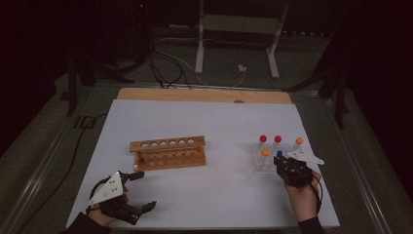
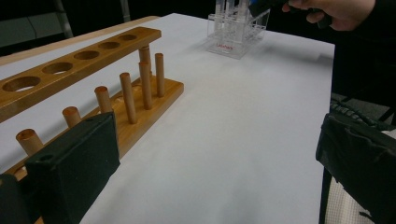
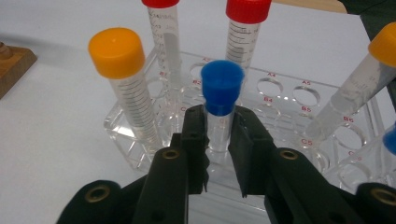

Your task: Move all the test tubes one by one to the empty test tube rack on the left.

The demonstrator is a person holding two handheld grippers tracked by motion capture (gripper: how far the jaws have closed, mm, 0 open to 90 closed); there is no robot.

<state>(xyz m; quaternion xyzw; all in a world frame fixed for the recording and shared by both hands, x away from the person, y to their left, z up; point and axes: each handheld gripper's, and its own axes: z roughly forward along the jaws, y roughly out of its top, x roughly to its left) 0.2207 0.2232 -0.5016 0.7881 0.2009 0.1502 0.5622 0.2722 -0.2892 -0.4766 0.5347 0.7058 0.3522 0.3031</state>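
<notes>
Jaws of the right gripper (image 3: 218, 140) stood on either side of a clear plastic tube with a blue screw cap (image 3: 221, 105), pressed against its wall just below the cap, so they gripped it. That blue-capped tube stood upright in a hole near the front edge of a clear acrylic tube rack with red hole labels (image 3: 285, 100). In the high view the right gripper (image 1: 282, 161) sat at the near side of the rack (image 1: 256, 165), on the right part of the white-covered bench (image 1: 219, 122), with the person's right hand (image 1: 304, 195) behind it.

Around the gripped tube stood others in the same rack: an orange-capped tube (image 3: 123, 79) to the left, tilted a little, two red-capped tubes (image 3: 245, 32) behind it, and another orange-capped tube (image 3: 359, 79) leaning steeply at the right.

Jaws of the left gripper (image 1: 141, 190) stood wide apart and held nothing; in the left gripper view one black pad sat at the lower left and the other at the right edge, with bare bench between them. That gripper rested low at the near left of the bench, just in front of a brown wooden test-tube rack with a row of round holes and upright pegs (image 1: 168, 151), which stood well apart from the acrylic rack and carried no tubes.
</notes>
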